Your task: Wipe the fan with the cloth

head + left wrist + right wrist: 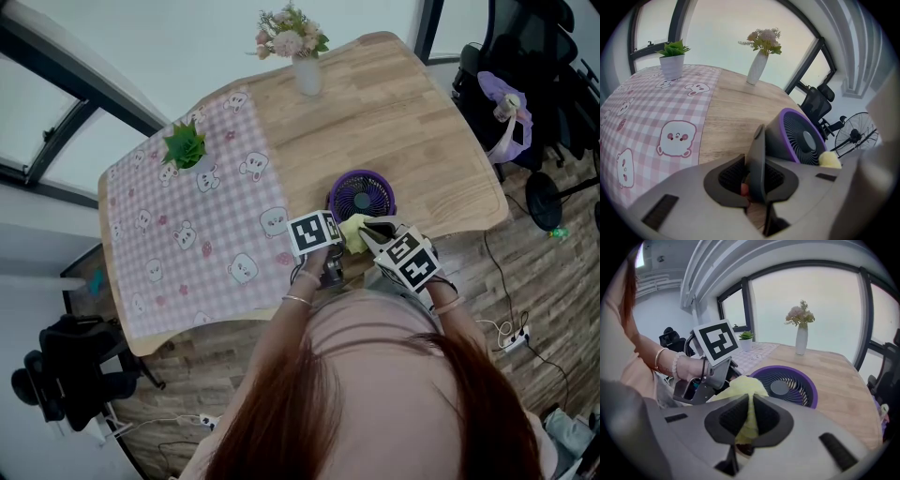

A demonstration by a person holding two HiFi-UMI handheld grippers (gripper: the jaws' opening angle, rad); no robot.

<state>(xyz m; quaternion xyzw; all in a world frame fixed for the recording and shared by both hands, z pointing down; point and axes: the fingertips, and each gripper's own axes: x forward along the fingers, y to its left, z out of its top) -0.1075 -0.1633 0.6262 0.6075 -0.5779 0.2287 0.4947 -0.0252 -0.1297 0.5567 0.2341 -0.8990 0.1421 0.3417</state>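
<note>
A small purple fan (pixel 362 195) stands on the wooden table (pixel 412 122) near its front edge. My left gripper (pixel 325 247) is at the fan's near-left side. In the left gripper view the fan (pixel 802 137) is tilted, and my left gripper (pixel 757 174) is shut on its dark grey stand (pixel 757 154). My right gripper (pixel 373 232) is shut on a yellow cloth (pixel 353 230) that lies against the fan's near rim. In the right gripper view the cloth (pixel 742 389) bunches out of my right gripper (pixel 749 420) beside the fan's grille (pixel 785 385).
A pink checked tablecloth (pixel 197 234) covers the table's left half, with a small potted plant (pixel 185 148) on it. A white vase of flowers (pixel 305 66) stands at the far edge. An office chair (pixel 525 75) and cables sit to the right on the floor.
</note>
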